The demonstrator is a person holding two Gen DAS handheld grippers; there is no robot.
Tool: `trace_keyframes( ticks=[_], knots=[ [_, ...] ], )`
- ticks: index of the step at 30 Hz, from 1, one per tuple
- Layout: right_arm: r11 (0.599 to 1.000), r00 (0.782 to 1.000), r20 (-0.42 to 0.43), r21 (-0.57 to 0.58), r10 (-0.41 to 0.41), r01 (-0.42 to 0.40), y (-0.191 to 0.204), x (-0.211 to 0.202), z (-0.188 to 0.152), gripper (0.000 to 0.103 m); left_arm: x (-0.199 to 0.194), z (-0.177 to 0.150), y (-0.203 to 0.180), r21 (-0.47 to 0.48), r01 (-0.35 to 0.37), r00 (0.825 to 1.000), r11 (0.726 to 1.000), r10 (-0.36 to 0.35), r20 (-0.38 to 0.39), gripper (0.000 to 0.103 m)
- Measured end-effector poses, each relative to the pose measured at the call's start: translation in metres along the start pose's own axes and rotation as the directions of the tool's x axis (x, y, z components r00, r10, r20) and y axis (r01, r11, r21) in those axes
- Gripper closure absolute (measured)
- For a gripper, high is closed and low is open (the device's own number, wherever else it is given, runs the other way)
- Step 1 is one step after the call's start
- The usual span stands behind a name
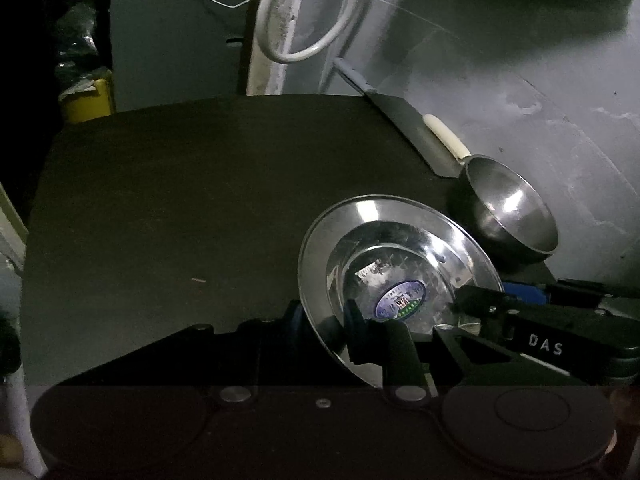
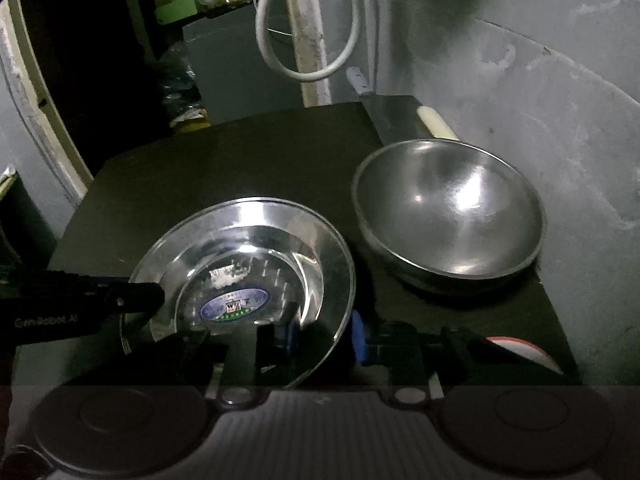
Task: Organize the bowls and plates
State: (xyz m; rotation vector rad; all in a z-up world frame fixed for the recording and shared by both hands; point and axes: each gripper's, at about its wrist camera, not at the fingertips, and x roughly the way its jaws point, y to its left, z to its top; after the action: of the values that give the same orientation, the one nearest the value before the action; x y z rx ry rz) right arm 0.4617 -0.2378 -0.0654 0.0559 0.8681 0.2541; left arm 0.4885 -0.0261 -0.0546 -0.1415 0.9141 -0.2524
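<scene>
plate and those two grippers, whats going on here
Both grippers are on the steel plate on the dark table: the left gripper has its fingers on either side of the near rim, and the right gripper straddles the rim on its side. How tightly either grips is hard to tell. A steel bowl sits beside the plate, untouched.

My left gripper [image 1: 326, 320] covers the near rim of the steel plate [image 1: 396, 264], and I cannot tell whether my pads touch it. The label [image 1: 400, 298] between my jaws is too small to read. Beyond my right gripper [image 2: 324, 338], the steel bowl [image 2: 448, 208] hides the lower end of a cream handle [image 2: 436, 122]. To my right, a red-rimmed object [image 2: 524, 350] sits mostly hidden behind my finger.
</scene>
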Motion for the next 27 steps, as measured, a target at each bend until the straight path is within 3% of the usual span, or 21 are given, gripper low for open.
trace_keyframes(
  ticks=[14,27],
  knots=[
    [0.992,0.99,0.062,-0.021,0.123,-0.122,0.027,-0.04,-0.009,0.073,-0.057,-0.014,0.017,-0.005,-0.041,0.996,0.999,0.041,0.075,0.08],
    [0.979,0.975,0.095,-0.07,0.199,-0.193,0.04,-0.09,-0.035,0.073,-0.121,-0.051,0.014,0.011,-0.057,0.992,0.998,0.056,0.114,0.079]
  ],
)
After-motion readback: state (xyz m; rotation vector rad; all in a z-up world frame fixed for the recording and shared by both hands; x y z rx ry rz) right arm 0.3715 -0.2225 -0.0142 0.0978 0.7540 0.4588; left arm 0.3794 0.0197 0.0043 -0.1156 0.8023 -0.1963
